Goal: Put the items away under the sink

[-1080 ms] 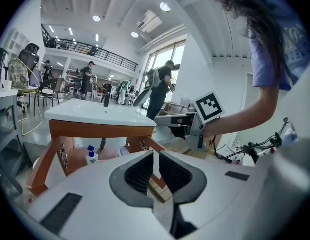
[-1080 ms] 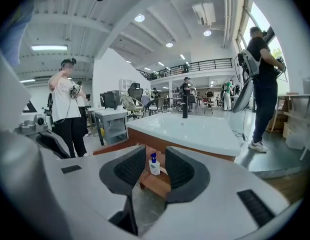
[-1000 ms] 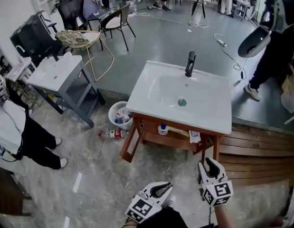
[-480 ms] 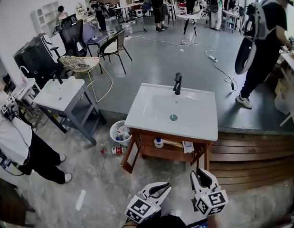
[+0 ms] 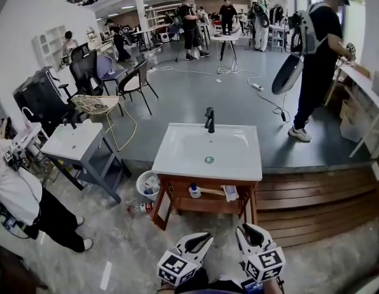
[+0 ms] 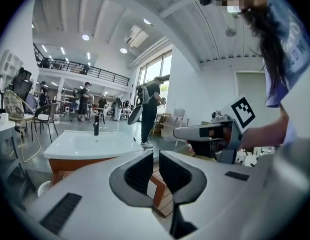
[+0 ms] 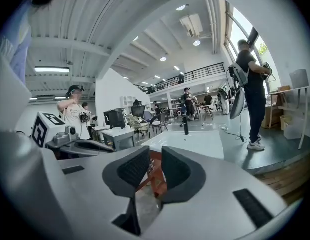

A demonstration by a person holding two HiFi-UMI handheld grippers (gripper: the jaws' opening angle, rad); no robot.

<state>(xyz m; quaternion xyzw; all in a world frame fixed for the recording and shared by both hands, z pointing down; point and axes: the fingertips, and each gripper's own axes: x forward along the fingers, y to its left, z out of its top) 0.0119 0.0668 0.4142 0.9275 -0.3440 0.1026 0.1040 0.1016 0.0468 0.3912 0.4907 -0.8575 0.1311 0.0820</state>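
The big white sink (image 5: 207, 153) stands mid-floor on its wooden cabinet (image 5: 168, 204), ahead of both grippers and well apart from them. A second, smaller sink (image 5: 71, 141) on a grey stand sits off to the left, so there are two sinks in all.

One white basket (image 5: 146, 184) stands on the floor at the cabinet's left corner, with small things in it that are too small to tell.

The two grippers hang side by side at the bottom of the head view. The left gripper (image 5: 198, 240) has its jaws a narrow slit apart, with nothing between them. The right gripper (image 5: 248, 232) has just been closing its jaws; a thin gap remains and it too is empty.

Three items lie on the shelf (image 5: 204, 203) under the sink: a blue-capped bottle (image 5: 194, 192), a long pale stick (image 5: 212, 190) and a white pack (image 5: 231, 193).

One more bottle (image 5: 142, 207) lies on the floor just below the basket, to the left of the grippers.
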